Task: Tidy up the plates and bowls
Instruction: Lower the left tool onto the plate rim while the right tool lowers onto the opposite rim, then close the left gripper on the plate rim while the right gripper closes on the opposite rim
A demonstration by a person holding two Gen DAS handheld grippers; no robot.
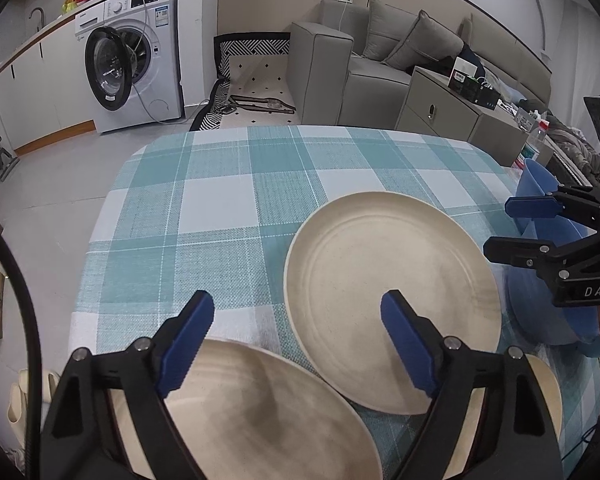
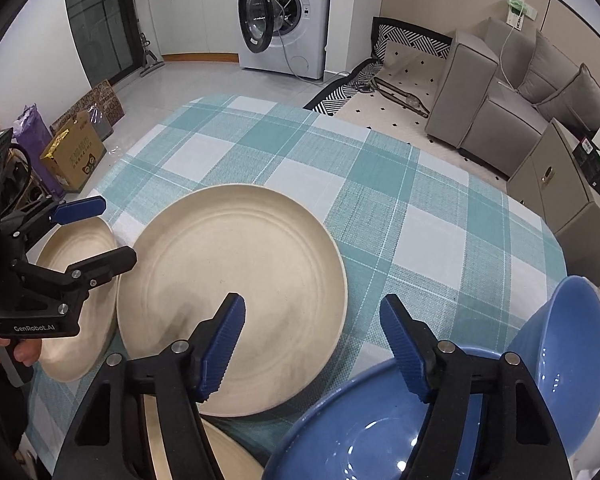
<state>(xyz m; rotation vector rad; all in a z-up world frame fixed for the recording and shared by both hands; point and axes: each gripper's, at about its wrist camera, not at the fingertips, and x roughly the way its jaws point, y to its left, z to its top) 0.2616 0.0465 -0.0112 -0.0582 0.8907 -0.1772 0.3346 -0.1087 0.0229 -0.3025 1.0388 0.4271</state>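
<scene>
A large cream plate (image 1: 392, 300) (image 2: 236, 300) lies in the middle of the checked tablecloth. A second cream plate (image 1: 260, 408) (image 2: 80, 300) lies to its left, under my left gripper (image 1: 296, 344), which is open and empty above it. A third cream plate (image 2: 228, 456) shows at the near edge (image 1: 548, 384). Two blue bowls sit at the right: one (image 2: 372, 424) under my right gripper (image 2: 312, 344), one (image 2: 572, 360) further right. The right gripper is open and empty; it also shows in the left wrist view (image 1: 496, 228).
The table (image 2: 380, 184) has a teal and white checked cloth. Beyond it are a washing machine (image 1: 132, 60), a grey sofa (image 1: 380, 60), a cabinet (image 1: 440, 108) and cardboard boxes (image 2: 76, 152) on the floor.
</scene>
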